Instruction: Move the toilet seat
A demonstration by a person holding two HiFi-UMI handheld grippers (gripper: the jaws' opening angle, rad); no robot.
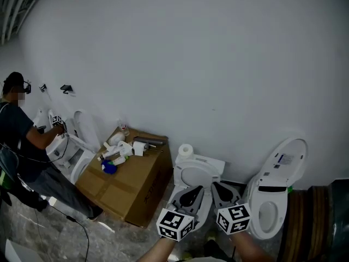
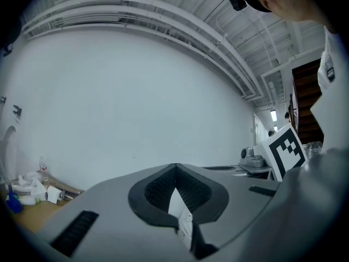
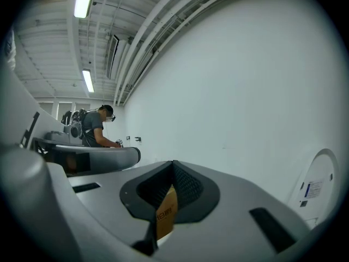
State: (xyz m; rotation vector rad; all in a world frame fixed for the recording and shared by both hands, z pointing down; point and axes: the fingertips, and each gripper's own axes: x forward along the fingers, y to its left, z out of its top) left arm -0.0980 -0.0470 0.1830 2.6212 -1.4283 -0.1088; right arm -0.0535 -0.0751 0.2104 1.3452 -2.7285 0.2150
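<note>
Two tongs, left tongs and right tongs, both pressed together on nothing, hang just above the middle toilet. Its seat looks to lie down on the bowl. Judged: stiff, light, slick plastic, hinged at the back, so take it by the front rim. Head view alone shows the seat; both gripper views give mostly wall, and the right one a person far off.
</note>
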